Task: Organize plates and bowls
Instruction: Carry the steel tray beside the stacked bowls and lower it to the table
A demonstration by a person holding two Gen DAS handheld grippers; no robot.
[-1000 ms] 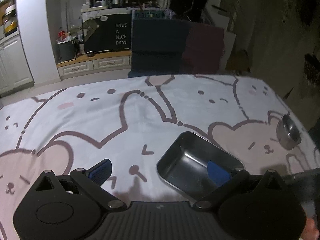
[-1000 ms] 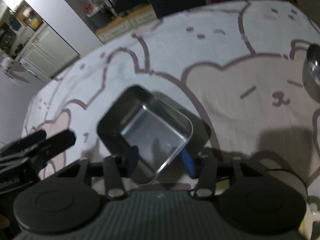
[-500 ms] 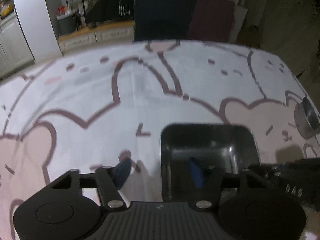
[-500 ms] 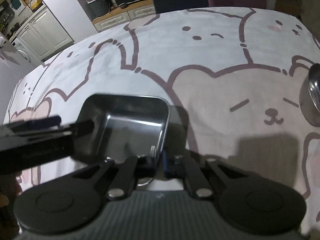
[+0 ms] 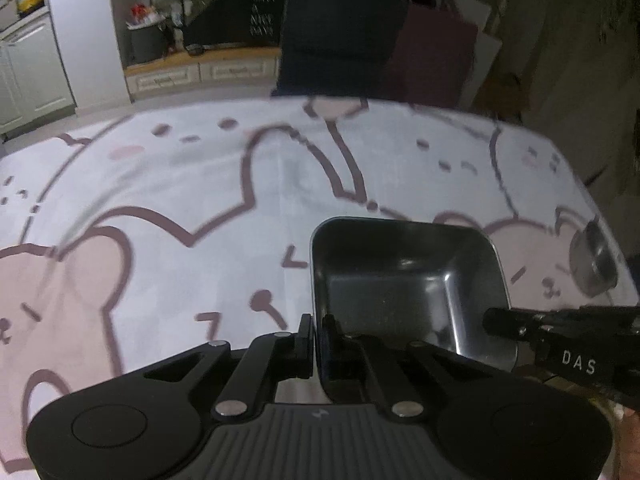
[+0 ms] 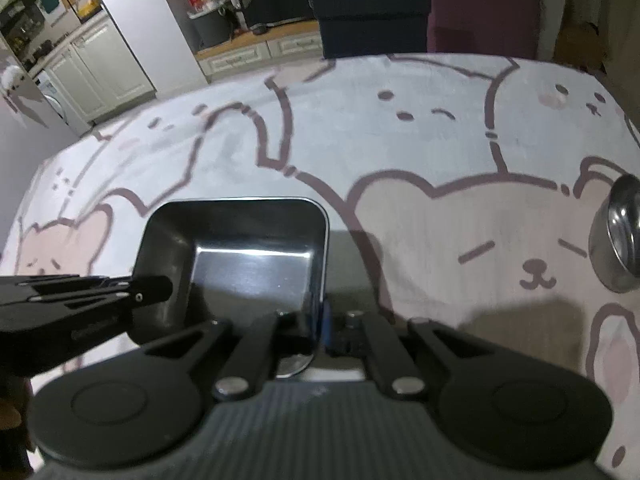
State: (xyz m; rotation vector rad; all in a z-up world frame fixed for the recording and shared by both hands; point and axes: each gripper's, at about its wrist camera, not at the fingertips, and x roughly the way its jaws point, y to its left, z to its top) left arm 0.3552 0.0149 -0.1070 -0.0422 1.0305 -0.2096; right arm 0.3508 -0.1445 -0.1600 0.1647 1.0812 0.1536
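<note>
The white cloth with pink bear drawings [image 5: 192, 184] lies bare to the left and far side. Obstacles: the rectangular steel tray [image 5: 404, 280] near centre, the small round steel bowl [image 5: 592, 260] at far right.

- "DAS" in white capitals stands on the black body of the right gripper [image 5: 486, 323], which enters the left wrist view at about 4 o'clock; the lettering sits well behind its tips.
- White lettering in four short lines stands on a black board [image 5: 240, 20] in the background of the left wrist view, at about 11 o'clock; it is too blurred to read.
- Embossed lettering shows on the black body of the left gripper [image 6: 168, 286] in the right wrist view, at about 8 o'clock; it cannot be read.
</note>
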